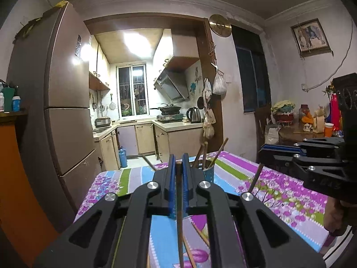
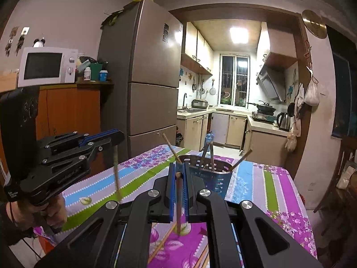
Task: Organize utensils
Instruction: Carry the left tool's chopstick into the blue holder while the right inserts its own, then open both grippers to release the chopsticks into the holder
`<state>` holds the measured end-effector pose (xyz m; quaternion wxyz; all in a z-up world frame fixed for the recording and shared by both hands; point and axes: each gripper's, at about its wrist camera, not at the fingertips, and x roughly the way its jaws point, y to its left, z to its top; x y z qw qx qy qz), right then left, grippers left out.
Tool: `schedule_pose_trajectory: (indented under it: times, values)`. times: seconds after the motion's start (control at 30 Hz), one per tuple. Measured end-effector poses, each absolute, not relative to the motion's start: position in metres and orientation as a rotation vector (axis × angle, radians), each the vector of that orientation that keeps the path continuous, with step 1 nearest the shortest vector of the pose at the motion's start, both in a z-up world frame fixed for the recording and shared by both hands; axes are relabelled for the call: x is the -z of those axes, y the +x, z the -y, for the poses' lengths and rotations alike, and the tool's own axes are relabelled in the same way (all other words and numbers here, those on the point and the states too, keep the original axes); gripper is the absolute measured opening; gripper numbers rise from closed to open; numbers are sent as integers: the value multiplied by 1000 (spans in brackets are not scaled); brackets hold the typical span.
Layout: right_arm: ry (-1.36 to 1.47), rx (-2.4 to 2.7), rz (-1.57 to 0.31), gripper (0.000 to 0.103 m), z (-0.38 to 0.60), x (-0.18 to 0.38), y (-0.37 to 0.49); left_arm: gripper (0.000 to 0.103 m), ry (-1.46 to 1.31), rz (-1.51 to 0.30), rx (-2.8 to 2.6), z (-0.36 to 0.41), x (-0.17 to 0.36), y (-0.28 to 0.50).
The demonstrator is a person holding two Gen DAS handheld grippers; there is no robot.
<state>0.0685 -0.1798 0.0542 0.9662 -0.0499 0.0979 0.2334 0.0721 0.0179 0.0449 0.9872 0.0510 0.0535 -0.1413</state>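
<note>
Left gripper (image 1: 178,167): raised above the near part of the table, blue pads (image 1: 172,178) pinching one chopstick; also seen from the side in the right wrist view (image 2: 116,137), at the left.
Left chopstick (image 1: 179,205): wooden, near upright between the pads, top end just above them, lower end hanging down toward the cloth; blurred in the right wrist view (image 2: 116,174).
Right gripper (image 2: 178,169): raised just in front of the holder, pads (image 2: 171,189) pressed onto a second chopstick; seen side-on in the left wrist view (image 1: 262,150), at the right.
Right chopstick (image 2: 179,203): upright, round top end showing between the pads, lower tip above the purple part of the cloth; below the side-on gripper as a thin slanted stick in the left wrist view (image 1: 255,178).
Utensil holder (image 2: 214,176): perforated metal cup standing on the table, beyond both grippers; partly hidden behind the fingers in the left wrist view (image 1: 208,172).
Chopsticks in holder (image 2: 210,156): several, leaning outward at different angles.
Loose chopsticks (image 2: 162,243): a few lying flat on the cloth at the near edge, below the grippers.
Table (image 2: 274,192): covered with a floral striped cloth in purple, blue and green.
Background: fridge (image 2: 147,76) to the left, kitchen beyond the doorway.
</note>
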Motion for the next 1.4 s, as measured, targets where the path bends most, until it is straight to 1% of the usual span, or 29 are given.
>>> schedule_pose_trajectory:
  times: [0.27, 0.43, 0.77, 1.03, 1.23, 1.4]
  values:
    - [-88, -487, -202, 8, 184, -76, 78, 5, 103, -110, 314, -12, -61, 85]
    - [-85, -489, -188, 8, 189, -99, 87, 5, 98, -96, 317, -11, -76, 101]
    - [-89, -469, -94, 8, 199, -174, 109, 5, 61, 24, 317, 5, -142, 121]
    - [-90, -454, -44, 7, 201, -218, 147, 5, 37, 87, 298, 14, -182, 152]
    - [-74, -430, -37, 7, 205, -228, 182, 5, 2, 92, 271, 16, -190, 184]
    - [-49, -437, -91, 8, 204, -210, 216, 5, -9, 49, 255, 19, -176, 214]
